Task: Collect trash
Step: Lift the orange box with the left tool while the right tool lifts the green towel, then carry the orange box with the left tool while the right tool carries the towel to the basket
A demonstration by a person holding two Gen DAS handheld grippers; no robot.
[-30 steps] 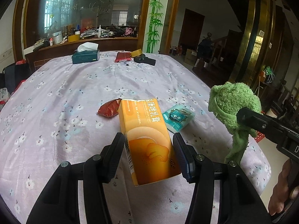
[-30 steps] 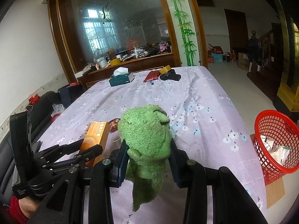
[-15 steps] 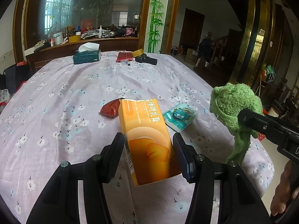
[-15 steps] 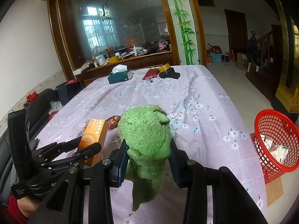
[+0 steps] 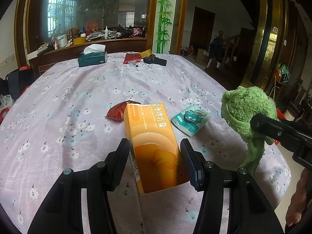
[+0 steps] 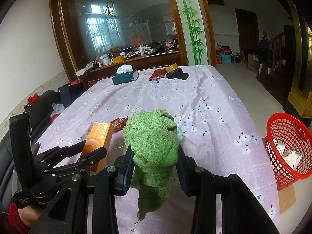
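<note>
Nothing moved: left gripper (image 5: 155,157) still clamps box (image 5: 154,146), right gripper (image 6: 155,167) cloth (image 6: 153,142); bin (image 6: 288,148) right, nearer right gripper.

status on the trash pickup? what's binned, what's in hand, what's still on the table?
Done: the red basket beside the table already holds a few white wrappers. In hand: the left tool grips the orange box, and the right tool grips the green cloth; neither is over the basket. Left: the red wrapper and the teal tissue pack lie on the tablecloth.
</note>
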